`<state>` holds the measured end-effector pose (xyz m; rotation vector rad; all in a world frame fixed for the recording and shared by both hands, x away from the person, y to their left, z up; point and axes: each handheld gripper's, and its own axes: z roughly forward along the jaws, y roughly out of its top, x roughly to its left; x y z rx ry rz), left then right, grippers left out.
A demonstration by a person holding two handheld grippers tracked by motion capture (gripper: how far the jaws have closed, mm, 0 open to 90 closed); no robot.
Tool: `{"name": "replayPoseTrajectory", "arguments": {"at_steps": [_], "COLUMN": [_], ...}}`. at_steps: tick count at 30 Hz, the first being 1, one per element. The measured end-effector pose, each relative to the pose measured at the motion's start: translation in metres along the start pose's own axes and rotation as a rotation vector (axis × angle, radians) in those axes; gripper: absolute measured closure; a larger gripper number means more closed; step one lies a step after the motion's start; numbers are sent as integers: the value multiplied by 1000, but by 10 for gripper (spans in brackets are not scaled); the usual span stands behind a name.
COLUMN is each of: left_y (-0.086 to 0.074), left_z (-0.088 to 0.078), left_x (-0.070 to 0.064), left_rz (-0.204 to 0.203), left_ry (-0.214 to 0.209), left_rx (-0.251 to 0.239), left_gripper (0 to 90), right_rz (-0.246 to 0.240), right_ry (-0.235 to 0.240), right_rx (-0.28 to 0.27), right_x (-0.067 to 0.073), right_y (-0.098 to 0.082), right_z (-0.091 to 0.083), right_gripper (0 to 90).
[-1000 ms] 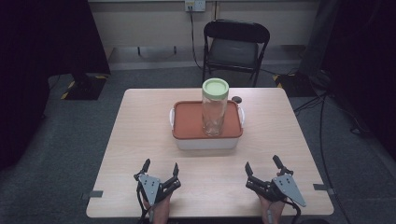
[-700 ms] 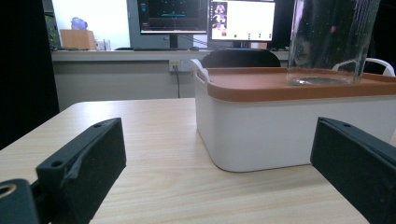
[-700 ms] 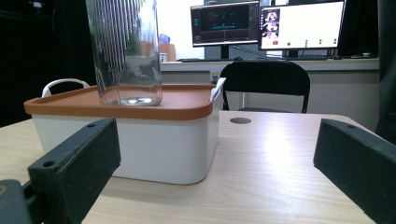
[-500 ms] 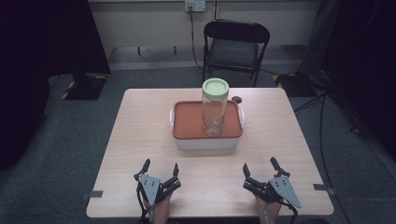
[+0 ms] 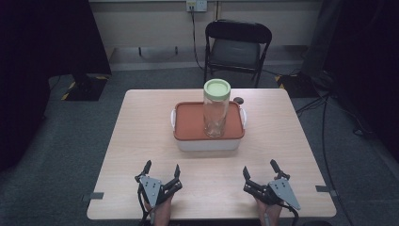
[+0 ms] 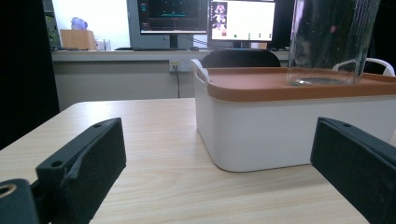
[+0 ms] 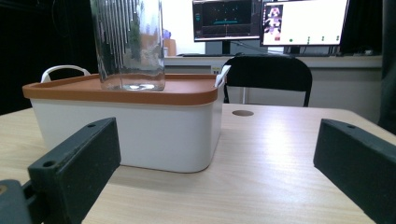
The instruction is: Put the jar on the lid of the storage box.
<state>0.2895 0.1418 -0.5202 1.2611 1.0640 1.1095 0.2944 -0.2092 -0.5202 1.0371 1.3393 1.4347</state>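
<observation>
Left claw and right claw rest released on the table — both empty, near the white box bearing an upright glass jar.

Left hand-held gripper and right hand-held gripper rest low, side by side, jaws spread wide.

Both grippers parked at the near table edge

Left gripper and right gripper gape wide; lidded jar stands on the box.
</observation>
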Motion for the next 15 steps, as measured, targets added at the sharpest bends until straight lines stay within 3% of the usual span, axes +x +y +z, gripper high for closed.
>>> {"name": "replayPoseTrajectory", "arguments": {"at_steps": [15], "left_y": [0], "left_z": [0], "left_x": [0], "left_rz": [0], "left_ry": [1], "left_rx": [1], "left_gripper": [29], "right_rz": [-7], "right_ry": [-14], "right_rx": [26], "right_x": [1], "right_y": [0], "right_z": [2], "right_gripper": [0]}}
